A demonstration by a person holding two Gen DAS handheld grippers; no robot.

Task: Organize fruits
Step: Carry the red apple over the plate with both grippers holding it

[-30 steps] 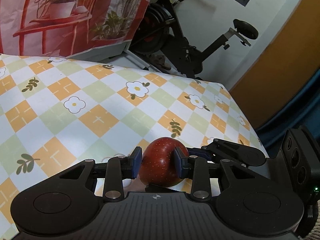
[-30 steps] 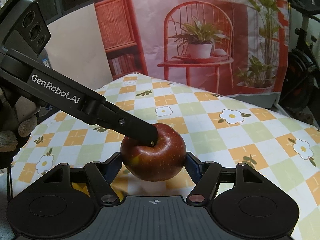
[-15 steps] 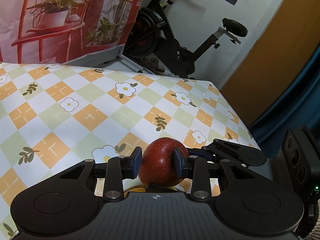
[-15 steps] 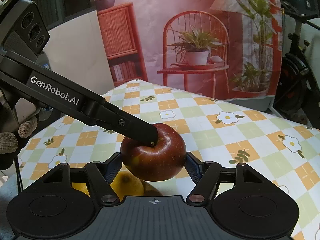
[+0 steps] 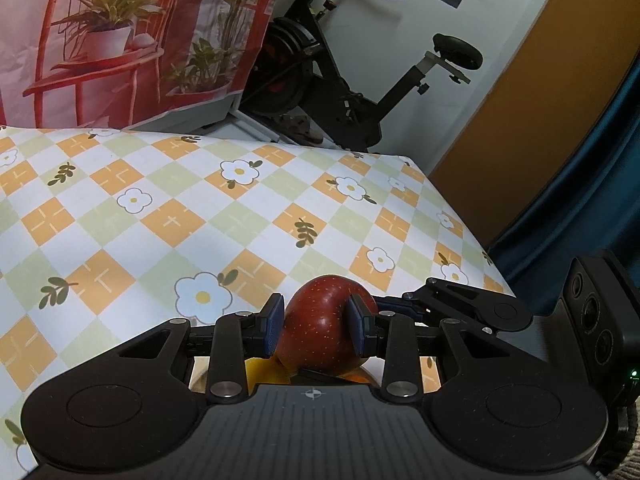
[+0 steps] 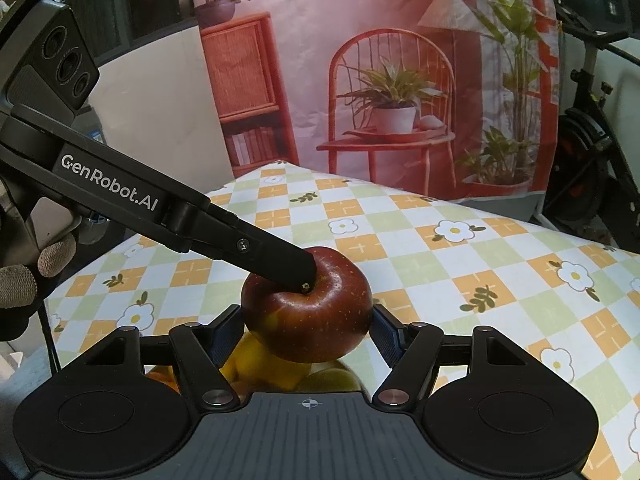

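A dark red apple [image 5: 324, 328] hangs above the checked tablecloth [image 5: 168, 216], held by both grippers at once. My left gripper [image 5: 316, 326] is shut on it, blue pads pressed to two opposite sides. In the right wrist view the same apple [image 6: 306, 312] sits between the pads of my right gripper [image 6: 306, 332], shut on its flanks. The left gripper's upper finger [image 6: 256, 250] reaches in from the left and presses into the stem hollow. Yellow fruits [image 6: 260, 364] lie under the apple, mostly hidden by the gripper body.
A gloved hand [image 6: 24, 276] holds the left gripper's handle. An orange fruit [image 5: 358, 378] peeks out below the apple. An exercise bike [image 5: 344, 80] stands beyond the table's far edge, beside a printed backdrop [image 6: 392, 80]. The table's right edge [image 5: 460, 216] drops towards a blue curtain.
Both grippers, still shut on the apple, have lifted and carried it across the table. Yellow fruits have come into view beneath it.
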